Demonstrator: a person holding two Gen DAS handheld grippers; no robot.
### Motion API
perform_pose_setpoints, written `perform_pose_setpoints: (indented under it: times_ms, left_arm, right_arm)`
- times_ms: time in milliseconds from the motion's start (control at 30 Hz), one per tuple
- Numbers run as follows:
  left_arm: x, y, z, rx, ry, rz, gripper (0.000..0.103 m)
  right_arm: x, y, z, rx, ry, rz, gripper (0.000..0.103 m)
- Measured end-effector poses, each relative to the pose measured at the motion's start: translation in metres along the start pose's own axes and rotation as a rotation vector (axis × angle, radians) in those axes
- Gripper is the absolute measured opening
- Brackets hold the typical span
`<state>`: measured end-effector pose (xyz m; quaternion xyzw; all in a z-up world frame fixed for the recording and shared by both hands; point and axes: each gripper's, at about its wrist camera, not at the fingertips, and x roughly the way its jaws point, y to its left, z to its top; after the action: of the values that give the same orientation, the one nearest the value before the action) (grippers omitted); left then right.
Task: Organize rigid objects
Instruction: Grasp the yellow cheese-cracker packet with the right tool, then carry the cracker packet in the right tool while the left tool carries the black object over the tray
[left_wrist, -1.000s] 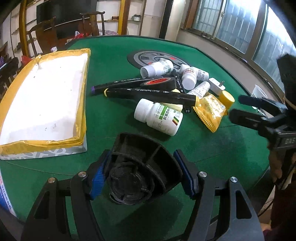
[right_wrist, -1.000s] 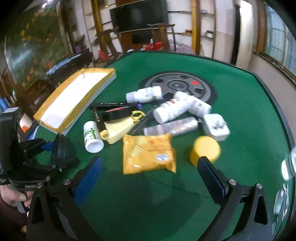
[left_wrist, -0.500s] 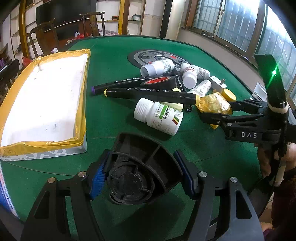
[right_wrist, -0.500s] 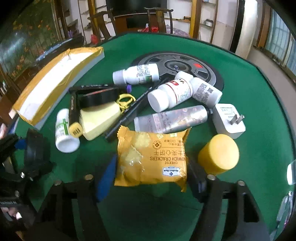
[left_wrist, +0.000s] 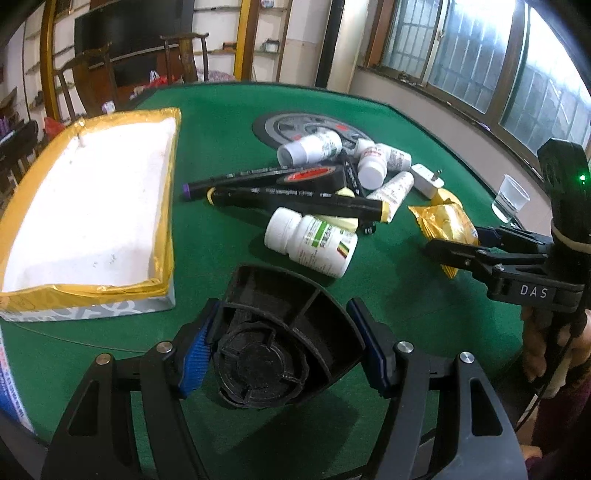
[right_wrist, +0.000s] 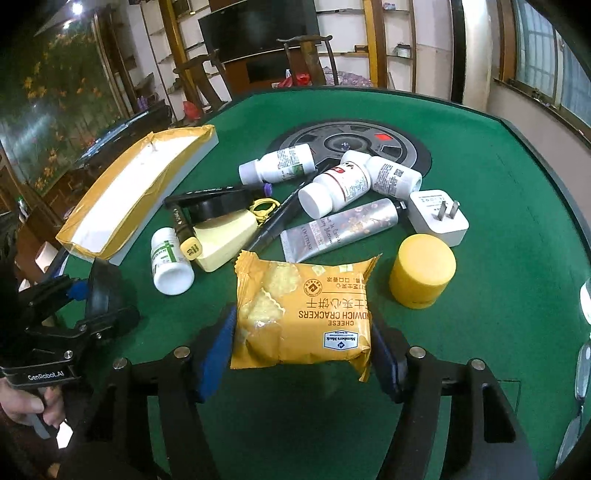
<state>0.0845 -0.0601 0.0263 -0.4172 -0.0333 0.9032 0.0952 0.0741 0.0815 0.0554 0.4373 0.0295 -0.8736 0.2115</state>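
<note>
My left gripper (left_wrist: 284, 350) is shut on a black fan-shaped plastic part (left_wrist: 280, 332) and holds it just above the green table, near the front. It also shows in the right wrist view (right_wrist: 103, 299). My right gripper (right_wrist: 303, 345) is shut on a yellow cracker packet (right_wrist: 303, 310); its blue pads press both sides. The packet also shows in the left wrist view (left_wrist: 447, 225). A pile lies beyond: white pill bottles (left_wrist: 314, 242) (right_wrist: 336, 188), black markers (left_wrist: 295, 197), a tape roll (left_wrist: 310, 175), a silver tube (right_wrist: 340, 229), a white charger (right_wrist: 437, 216), a yellow cap (right_wrist: 421, 275).
A white box lined with yellow tape (left_wrist: 88, 206) lies open at the left of the table. A round dark disc (right_wrist: 351, 144) sits at the table's middle. A clear plastic cup (left_wrist: 511, 197) stands at the right edge. Chairs and shelves stand beyond the table.
My right gripper has moved forward over the cracker packet and closed on its sides. My left gripper still holds the black part in the same place.
</note>
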Motion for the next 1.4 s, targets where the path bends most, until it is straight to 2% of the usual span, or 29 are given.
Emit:
perform_pose_setpoints:
  times_ms: [267, 600, 733, 900, 1000, 1067, 1167, 1400]
  left_arm:
    - [-0.026, 0.013, 0.008, -0.031, -0.048, -0.015, 0.068]
    - [-0.064, 0.075, 0.031, -0.104, -0.129, 0.103, 0.068]
    - [-0.064, 0.099, 0.049, -0.114, -0.118, 0.108, 0.068]
    - [-0.052, 0.125, 0.087, -0.092, -0.073, 0.122, 0.068]
    - [-0.028, 0.145, 0.113, -0.088, -0.004, 0.117, 0.068]
    - [-0.007, 0.162, 0.13, -0.106, 0.034, 0.153, 0.068]
    - [0.022, 0.18, 0.141, -0.127, 0.079, 0.187, 0.068]
    - [0.062, 0.194, 0.145, -0.157, 0.151, 0.187, 0.068]
  right_arm:
    - [-0.008, 0.019, 0.009, -0.034, -0.002, 0.031, 0.061]
    - [0.0, 0.079, 0.043, -0.114, 0.007, 0.16, 0.062]
    - [0.011, 0.11, 0.072, -0.138, 0.025, 0.203, 0.062]
    - [0.027, 0.137, 0.119, -0.132, 0.062, 0.247, 0.062]
    - [0.05, 0.154, 0.153, -0.12, 0.073, 0.249, 0.062]
    - [0.072, 0.165, 0.177, -0.095, 0.079, 0.234, 0.062]
    - [0.109, 0.174, 0.204, -0.052, 0.119, 0.232, 0.062]
    - [0.179, 0.181, 0.238, 0.048, 0.209, 0.212, 0.062]
